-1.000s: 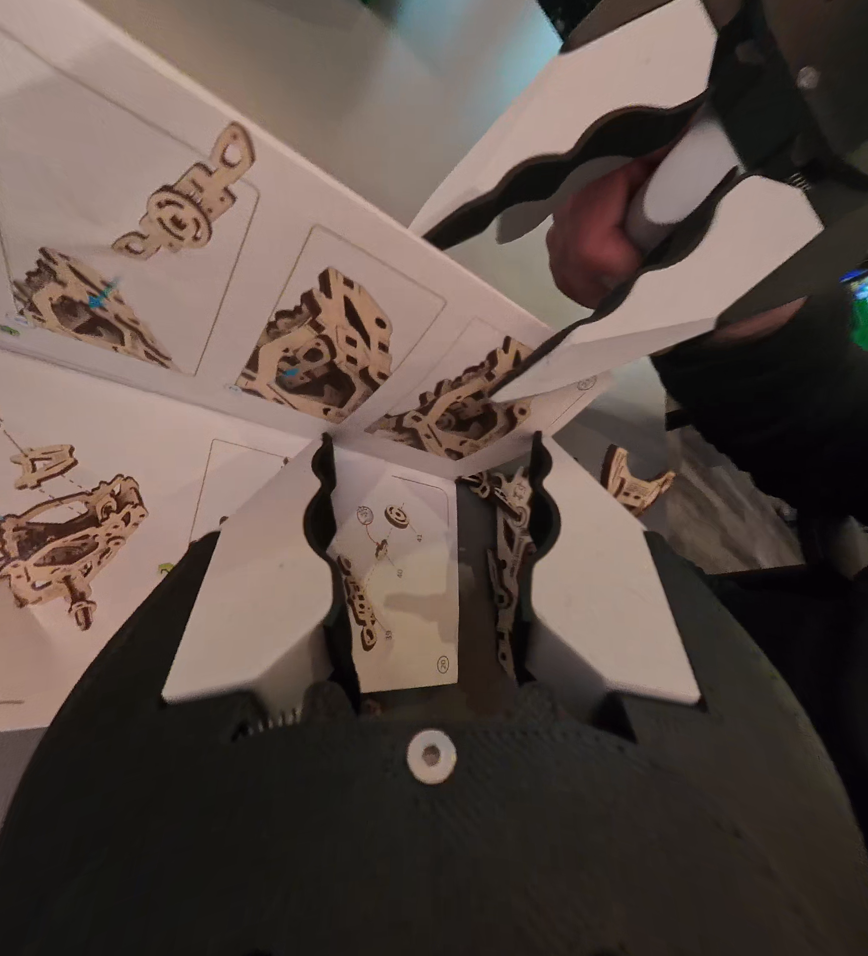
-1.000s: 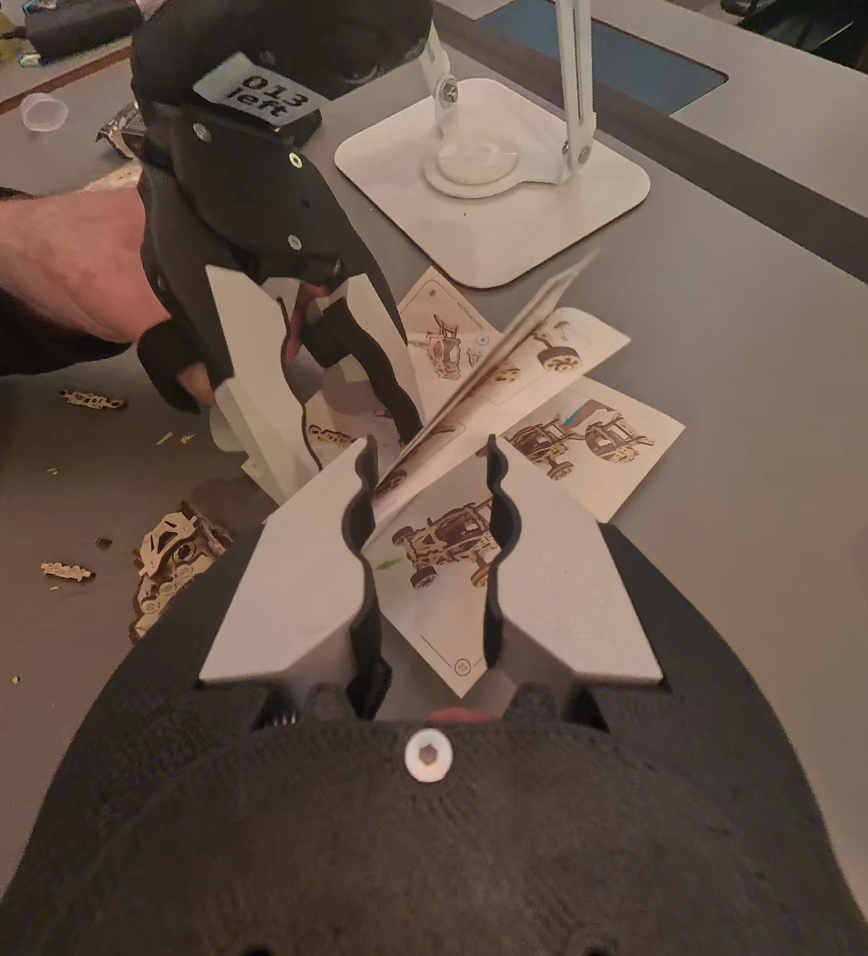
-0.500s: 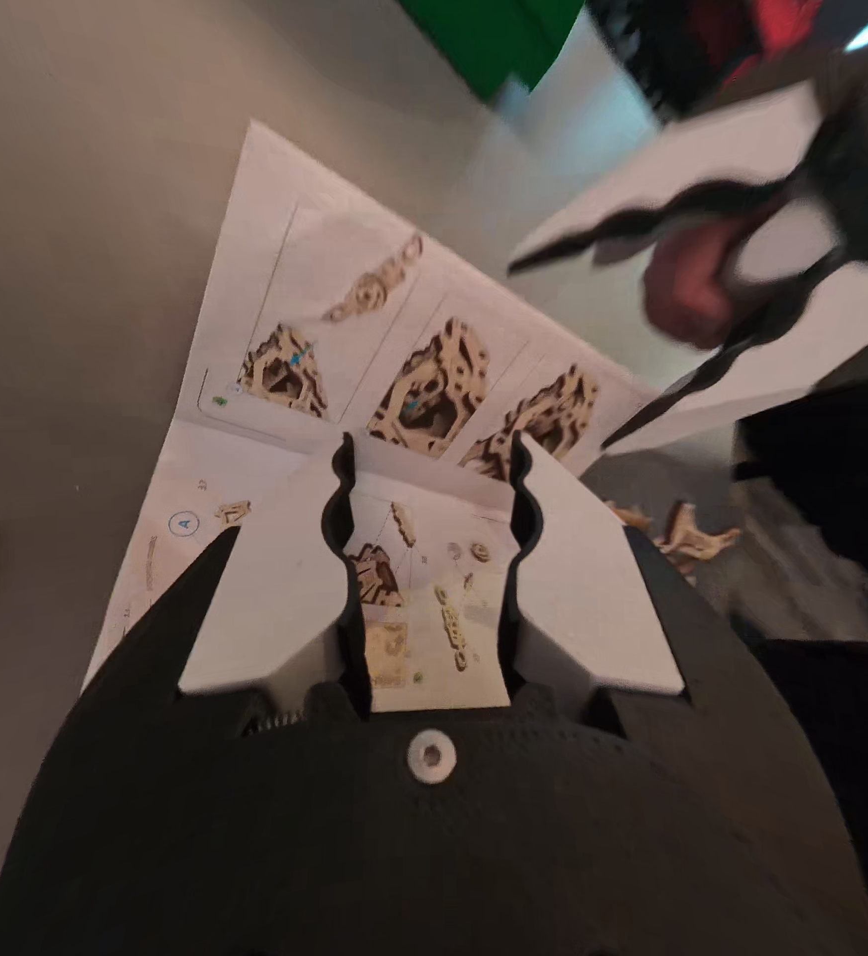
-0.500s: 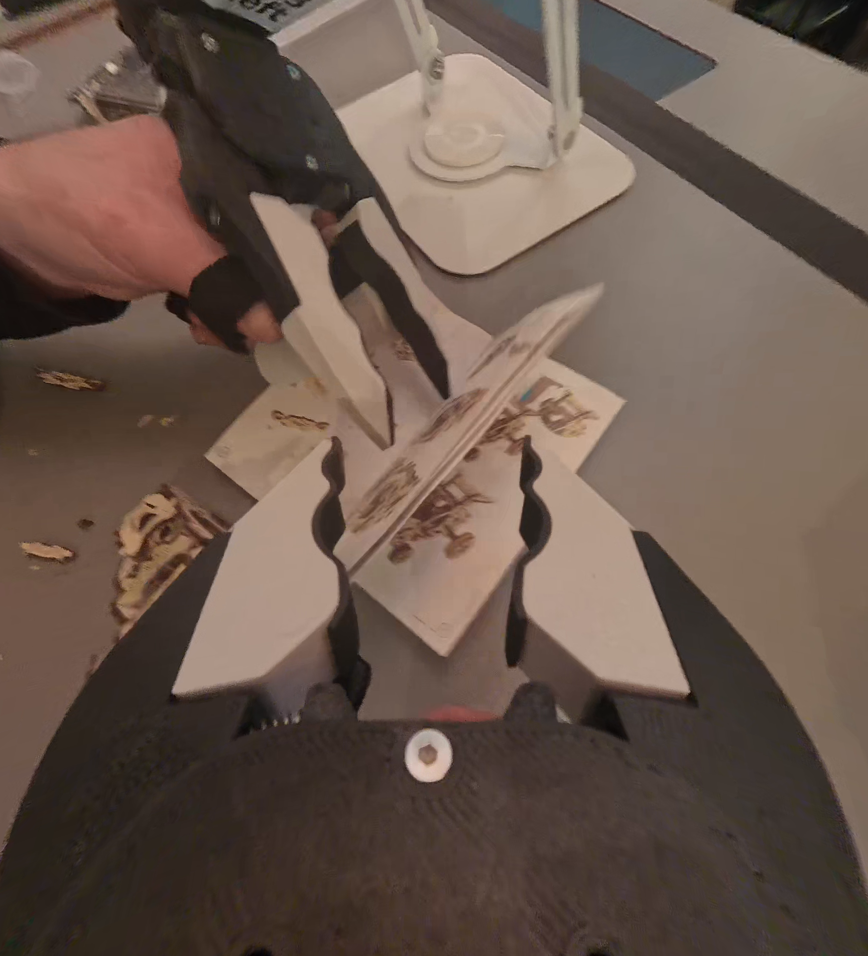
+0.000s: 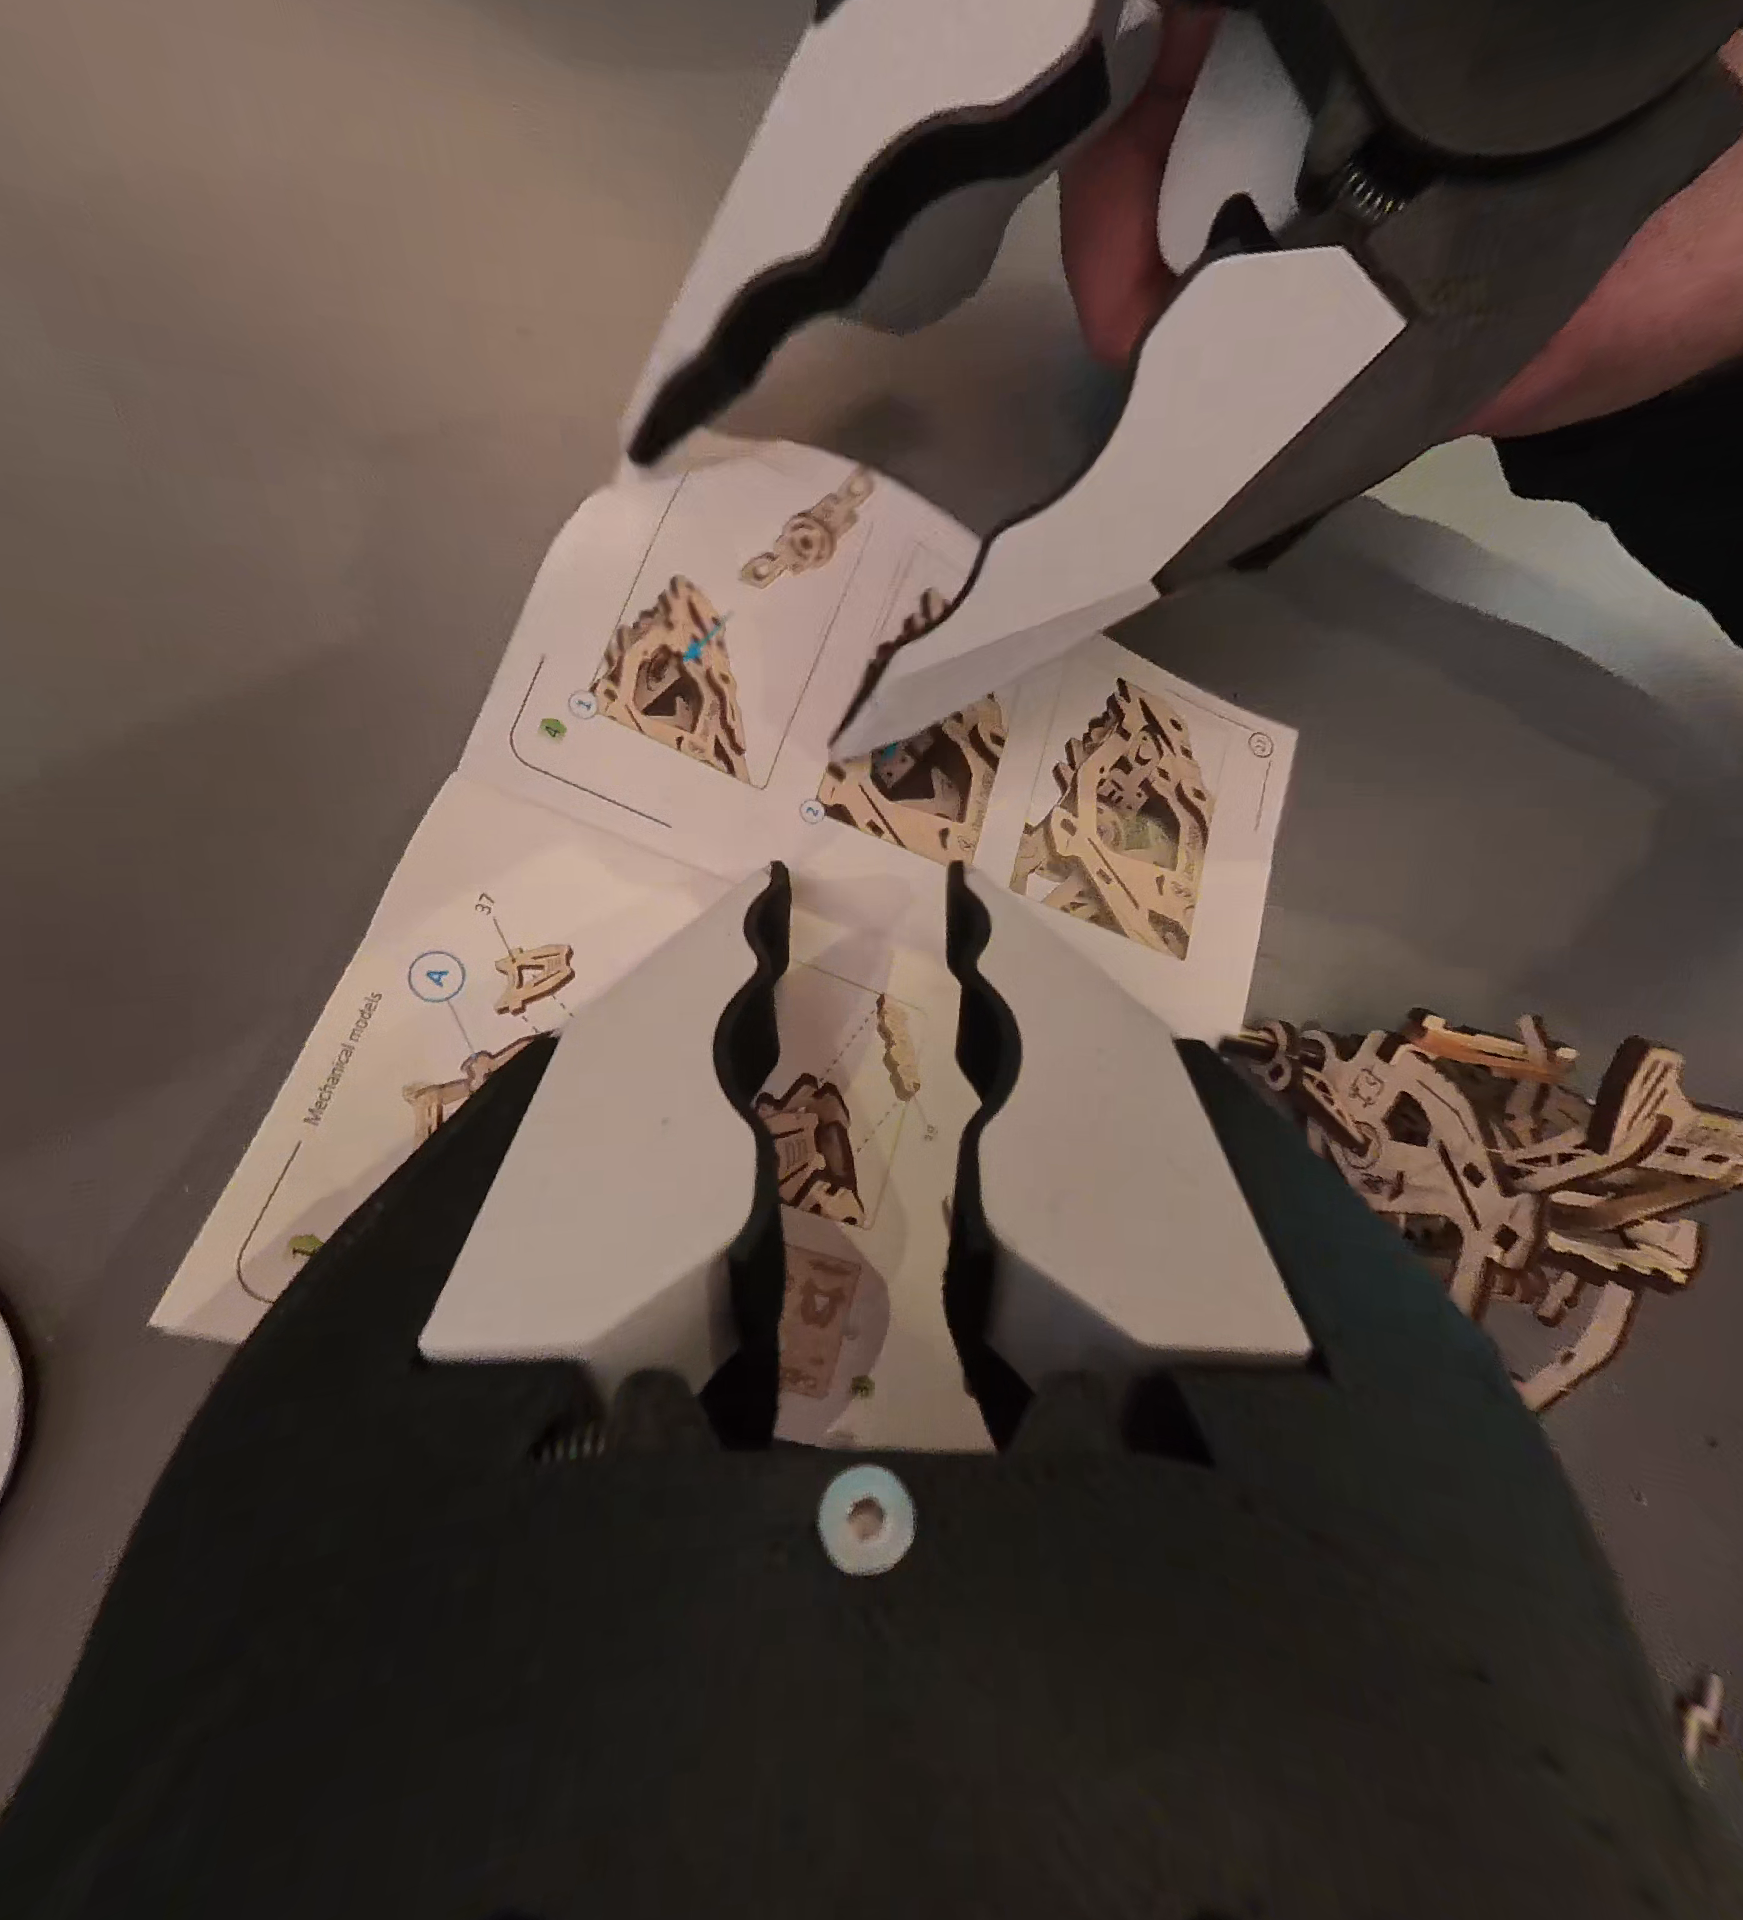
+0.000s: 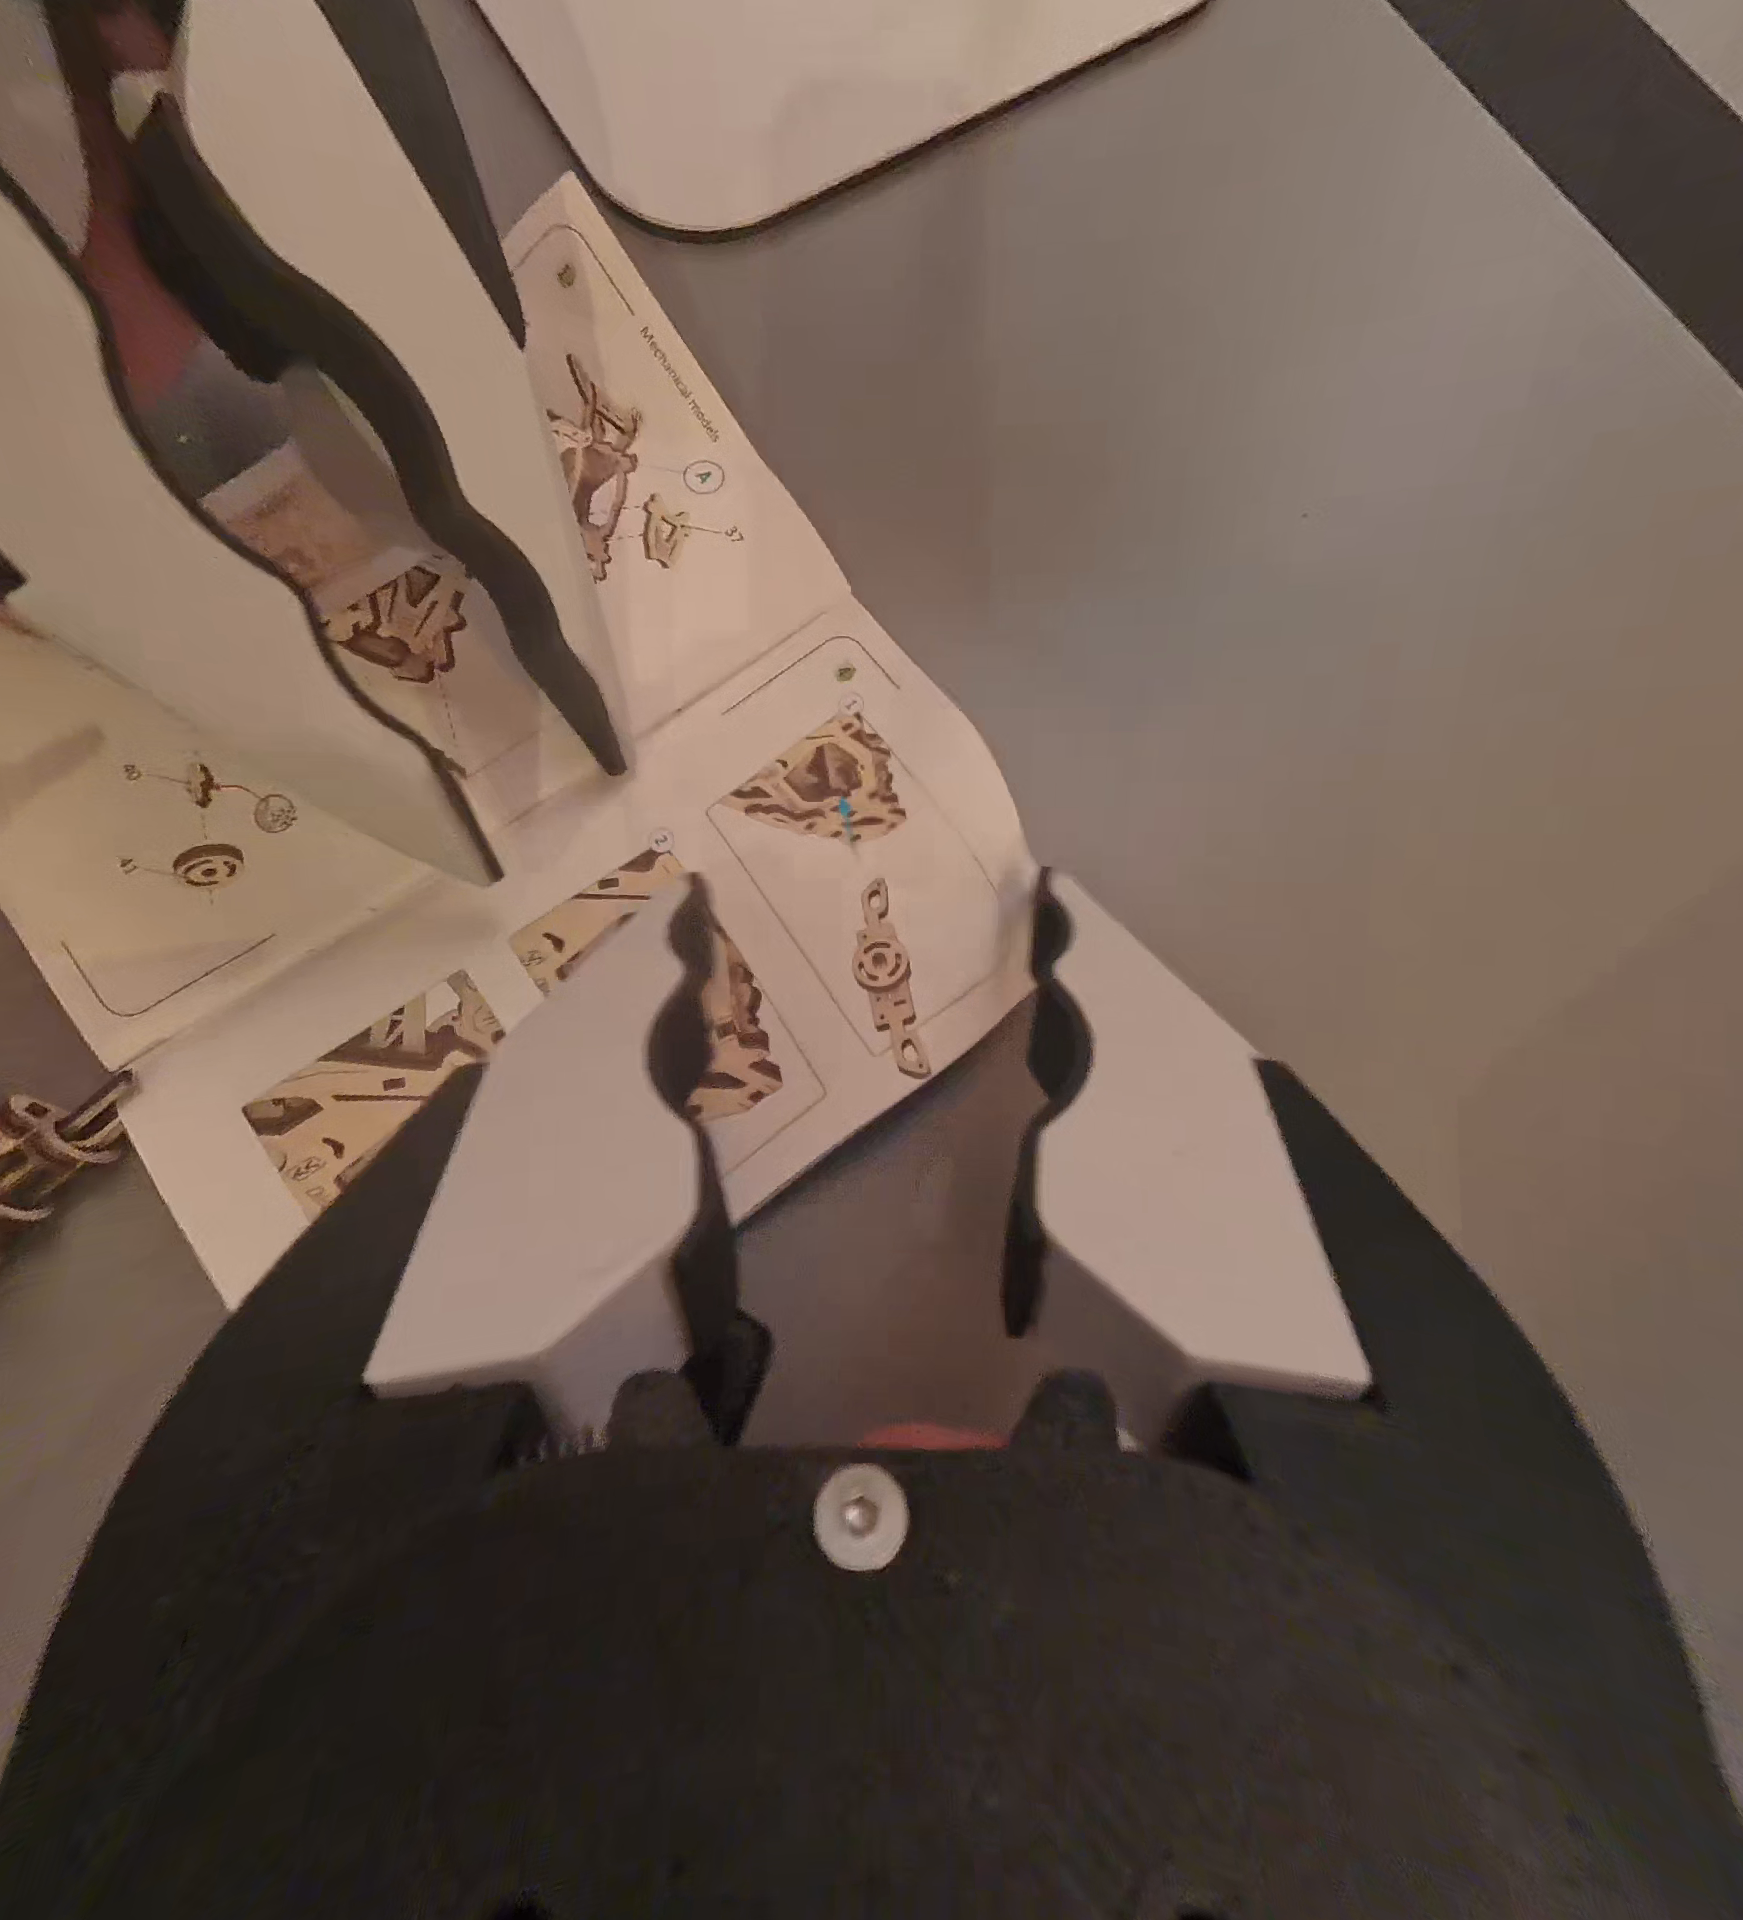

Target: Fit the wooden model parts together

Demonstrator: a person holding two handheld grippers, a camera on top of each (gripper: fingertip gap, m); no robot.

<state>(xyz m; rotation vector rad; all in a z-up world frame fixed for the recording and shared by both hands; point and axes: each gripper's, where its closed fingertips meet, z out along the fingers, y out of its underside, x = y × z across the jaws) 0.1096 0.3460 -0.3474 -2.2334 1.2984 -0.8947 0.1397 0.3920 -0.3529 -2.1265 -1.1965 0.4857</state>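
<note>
Now flat on grey worktop: white folded instruction sheet [image 5: 721,831], previously lifted. Both spread, empty: left gripper [image 5: 862,883], right gripper [image 6: 867,883]. Pale laser-cut wooden model assembly [image 5: 1490,1164]: just right of left gripper, nearer it.

Both wrist cameras looking steeply down, close over worktop [image 5: 171,436], facing each other, sharing open instruction sheet [image 5: 701,800] [image 6: 805,717].

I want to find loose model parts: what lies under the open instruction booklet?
The instruction booklet lies flat on the grey table. Nothing shows beneath it; its pages hide whatever might be there. The wooden model lies beside it.
</note>
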